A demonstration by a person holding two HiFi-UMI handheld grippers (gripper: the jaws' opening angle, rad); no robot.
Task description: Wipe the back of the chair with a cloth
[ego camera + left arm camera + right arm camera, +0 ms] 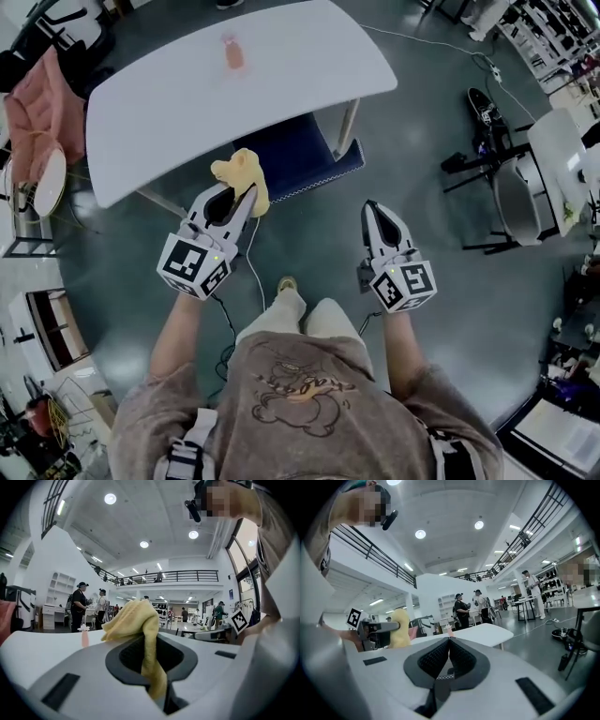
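Left gripper [151, 648]: your jaws are clamped on the yellow cloth [136, 620]. A strip of it runs down between them and the rest bunches loose above the tips. Right gripper [449, 641]: your jaws are pressed together with nothing between them.

In the head view you hold both grippers over the grey floor [309, 234], in front of you. The left one sits up by the table's [187, 112] near edge. There the cloth's bunch overlaps the near-left corner of the blue chair [295, 155] (touching or just above it, can't tell).

The chair is tucked under the table's near edge, and only its near part shows. The right gripper is to the chair's right, clear of it, over bare floor.

A small pink vase [233, 54] stands on the table toward its far edge. Your shoe [287, 282] shows on the floor between the grippers. People [79, 604] stand well beyond the table.
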